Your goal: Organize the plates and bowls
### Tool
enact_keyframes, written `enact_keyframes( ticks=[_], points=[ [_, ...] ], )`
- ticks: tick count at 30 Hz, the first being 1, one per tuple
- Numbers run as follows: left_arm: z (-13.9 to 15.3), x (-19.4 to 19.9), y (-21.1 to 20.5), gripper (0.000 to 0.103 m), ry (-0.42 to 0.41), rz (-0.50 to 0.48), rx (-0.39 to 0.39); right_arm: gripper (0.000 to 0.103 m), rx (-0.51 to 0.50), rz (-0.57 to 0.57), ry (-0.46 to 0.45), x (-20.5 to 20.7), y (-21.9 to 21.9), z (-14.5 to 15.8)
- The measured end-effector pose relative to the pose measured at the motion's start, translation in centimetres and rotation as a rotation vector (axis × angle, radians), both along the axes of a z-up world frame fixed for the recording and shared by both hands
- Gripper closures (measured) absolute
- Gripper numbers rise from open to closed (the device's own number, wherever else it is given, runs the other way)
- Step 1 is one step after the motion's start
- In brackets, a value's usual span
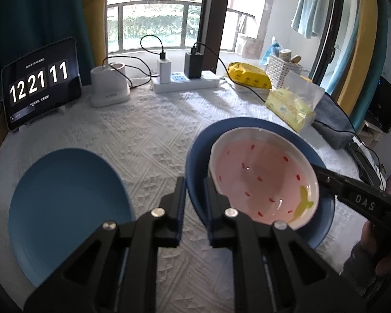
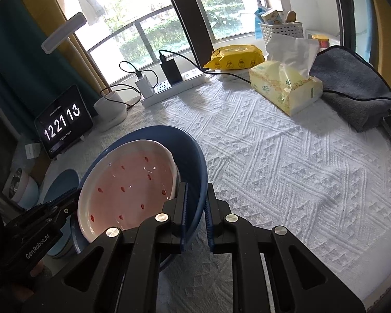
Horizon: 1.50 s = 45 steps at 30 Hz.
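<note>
**Both hands on one blue bowl**

Now my left fingers point(image 1: 193, 190) are clenched on the near rim of the deep blue plastic bowl point(image 1: 195, 151), one finger outside the wall and one inside. My right fingers point(image 2: 196, 200) grasp the opposite rim of this same bowl in the same way. Inside it sits the white ceramic dish with pink inside and small red seed marks point(image 1: 263, 177), tilted against the wall. The flat blue round plate point(image 1: 65, 208) lies apart on the white textured cloth of the desk point(image 1: 153, 135), to the left of the bowl. At the back stands a dark tablet showing a clock point(image 1: 40, 83).
</note>
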<state>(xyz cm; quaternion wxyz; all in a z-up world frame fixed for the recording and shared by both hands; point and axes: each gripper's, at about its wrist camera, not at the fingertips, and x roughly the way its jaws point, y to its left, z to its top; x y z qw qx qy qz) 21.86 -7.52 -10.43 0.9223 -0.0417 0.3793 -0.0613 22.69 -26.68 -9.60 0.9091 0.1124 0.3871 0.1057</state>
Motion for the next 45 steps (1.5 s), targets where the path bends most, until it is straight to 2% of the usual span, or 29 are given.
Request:
enact_keyframes(
  ticks=[3, 7, 11, 19, 45],
  points=[
    [-0.3, 0.3, -0.1, 0.091, -0.004, -0.001, 0.016, 0.088, -0.013, -0.003, -0.001, 0.0, 0.1, 0.0],
    [-0.3, 0.4, 0.2, 0.091, -0.009, -0.011, -0.010, 0.088, -0.011, -0.004, 0.007, 0.2, 0.0, 0.0],
    [-0.2, 0.3, 0.0, 0.091, -0.021, -0.017, 0.010, 0.088, -0.006, -0.011, -0.002, 0.0, 0.2, 0.0],
    [0.0, 0.1, 0.1, 0.092, -0.017, -0.030, -0.021, 0.088, -0.017, -0.020, -0.023, -0.2, 0.3, 0.4],
    [3.0, -1.5, 2.5, 0.092, -0.090, -0.007, -0.050, 0.088, -0.012, -0.004, -0.067, -1.3, 2.2, 3.4]
  ],
)
